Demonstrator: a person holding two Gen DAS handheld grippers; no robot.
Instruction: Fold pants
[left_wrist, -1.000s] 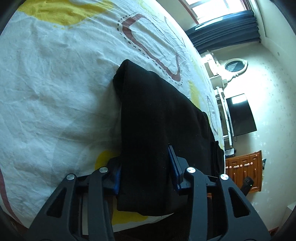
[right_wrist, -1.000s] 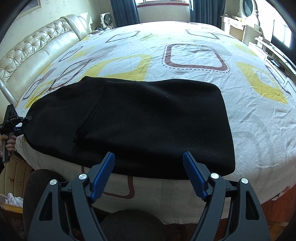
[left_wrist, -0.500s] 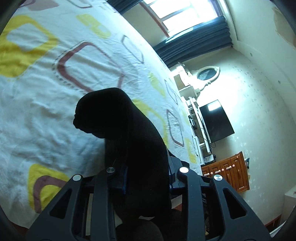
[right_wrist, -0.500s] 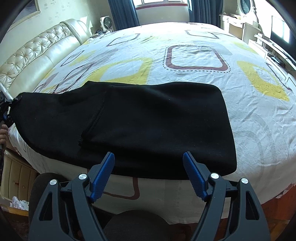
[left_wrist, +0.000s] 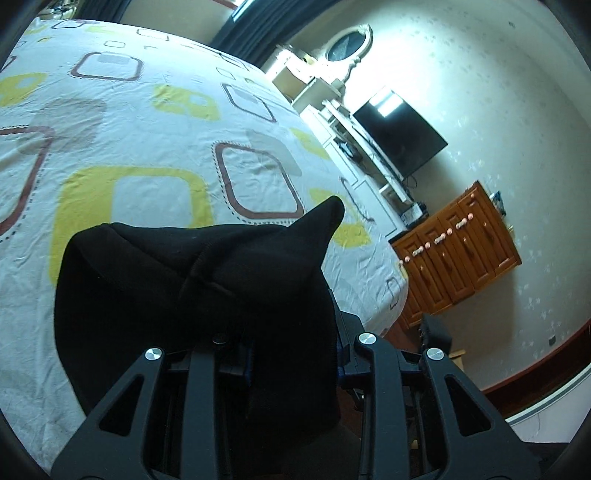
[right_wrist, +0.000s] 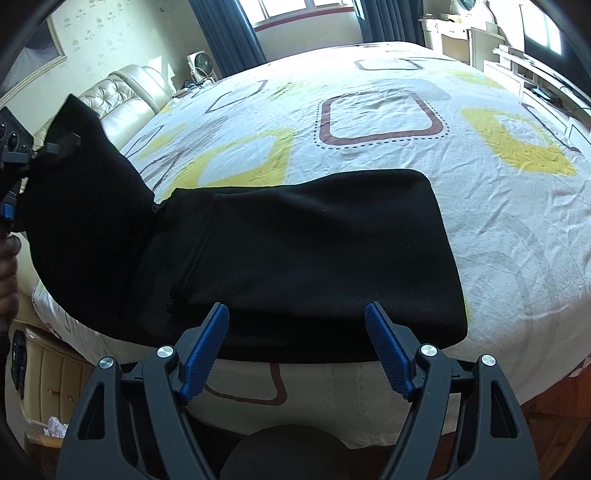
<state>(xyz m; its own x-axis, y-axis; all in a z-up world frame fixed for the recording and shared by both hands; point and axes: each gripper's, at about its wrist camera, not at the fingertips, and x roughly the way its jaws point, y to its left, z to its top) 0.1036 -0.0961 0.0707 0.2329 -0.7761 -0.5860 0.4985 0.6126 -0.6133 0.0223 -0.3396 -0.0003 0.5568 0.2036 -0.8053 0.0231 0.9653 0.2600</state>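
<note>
Left wrist view: the left claw (left_wrist: 291, 354) was seen clamped on a bunched end of the black pants (left_wrist: 192, 295); its jaws had just been closing further, with the fabric between them. That end was held raised above the bed (left_wrist: 147, 147), a peak of cloth standing up past the claw, probably so that it could be carried over the rest of the garment for a fold.

From the right wrist view, the right claw (right_wrist: 295, 347) was seen with its blue pads spread wide and nothing between them, poised just off the near edge of the bed (right_wrist: 517, 221), over the near edge of the pants (right_wrist: 314, 251). It was judged to be waiting, perhaps to pin or take the lying part. The greater part of the pants lay flat along the bed's near edge, while the end toward the headboard side was drawn up to the left claw (right_wrist: 11, 184), which showed at the picture's left edge.

No brand, label or readable writing could be made out on the pants, the claws or the patterned sheet.
</note>
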